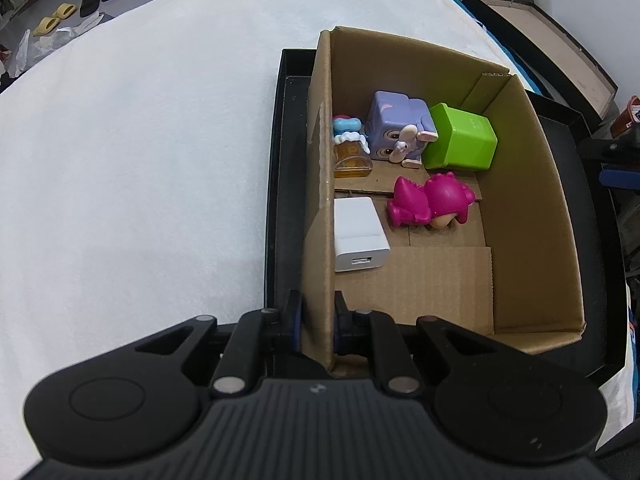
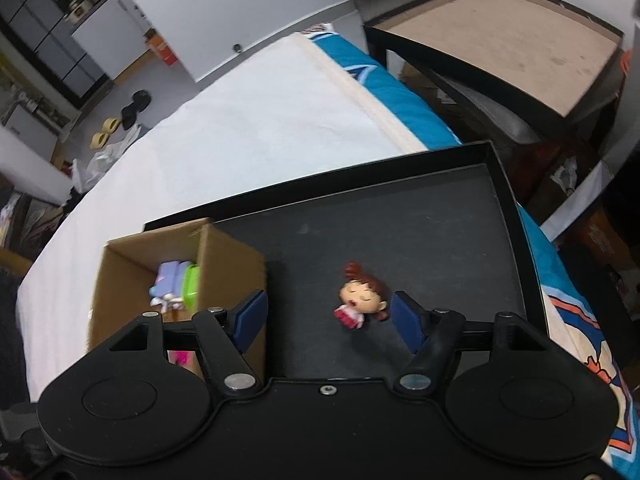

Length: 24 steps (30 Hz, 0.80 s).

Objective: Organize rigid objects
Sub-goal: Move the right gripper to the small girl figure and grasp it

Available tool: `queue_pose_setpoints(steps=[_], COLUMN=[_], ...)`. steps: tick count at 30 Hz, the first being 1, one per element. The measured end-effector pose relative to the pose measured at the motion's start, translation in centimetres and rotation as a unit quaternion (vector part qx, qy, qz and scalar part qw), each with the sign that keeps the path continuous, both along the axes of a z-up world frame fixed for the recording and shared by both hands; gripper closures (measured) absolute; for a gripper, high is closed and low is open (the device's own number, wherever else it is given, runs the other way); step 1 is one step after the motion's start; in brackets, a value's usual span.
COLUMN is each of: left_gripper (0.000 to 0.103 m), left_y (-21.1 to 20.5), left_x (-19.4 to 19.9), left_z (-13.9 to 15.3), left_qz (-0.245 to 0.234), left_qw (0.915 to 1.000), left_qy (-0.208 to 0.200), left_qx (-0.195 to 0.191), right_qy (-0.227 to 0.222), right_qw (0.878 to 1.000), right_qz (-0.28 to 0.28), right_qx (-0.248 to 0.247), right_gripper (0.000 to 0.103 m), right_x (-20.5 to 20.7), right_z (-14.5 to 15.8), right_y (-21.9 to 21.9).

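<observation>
The left gripper (image 1: 317, 322) has its jaws clenched on the cardboard box's (image 1: 524, 216) left wall. Right of the box, on the black tray (image 2: 460, 216), a small doll figure (image 2: 362, 300) lies between the right gripper's (image 2: 328, 316) released jaws.

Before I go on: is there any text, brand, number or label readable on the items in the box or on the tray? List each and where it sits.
None can be read.
green cube: faint raised marks on its top face, too small to read.
white charger: no print visible.
cardboard box: bare walls, no label.
doll figure on the black tray: no lettering.
Bedsheet pattern by the tray: shapes only, nothing legible.
</observation>
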<state>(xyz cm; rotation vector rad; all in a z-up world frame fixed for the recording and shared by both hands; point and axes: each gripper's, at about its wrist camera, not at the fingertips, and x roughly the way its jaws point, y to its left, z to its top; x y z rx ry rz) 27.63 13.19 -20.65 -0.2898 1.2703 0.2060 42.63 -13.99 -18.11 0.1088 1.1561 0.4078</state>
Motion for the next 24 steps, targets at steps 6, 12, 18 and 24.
queue_pose_setpoints(steps=[6,12,18,24], left_gripper=[0.09,0.091,0.091,0.091], left_y=[-0.1,-0.2,0.0,0.1], left_x=[0.2,0.7,0.6,0.6], left_z=[-0.2,-0.5,-0.6,-0.5], left_qz=[0.0,0.003,0.014,0.014], left_qw=[1.0,0.9999,0.9998,0.9998], left_qy=[0.005,0.014,0.015,0.015], left_qx=[0.002,0.005,0.0,0.0], right_qy=[-0.001,-0.024,-0.036,-0.051], right_qw=[1.0,0.999,0.999,0.997], right_qz=[-0.011,0.018,0.029,0.041], right_qx=[-0.005,-0.013,-0.025,-0.037], right_gripper=[0.035,0.035,0.035,0.061], right_x=[0.6,0.4,0.8,0.7], right_z=[-3.0,-5.2,-6.2,-6.9], right_y=[-0.3,0.6,1.2,1.4])
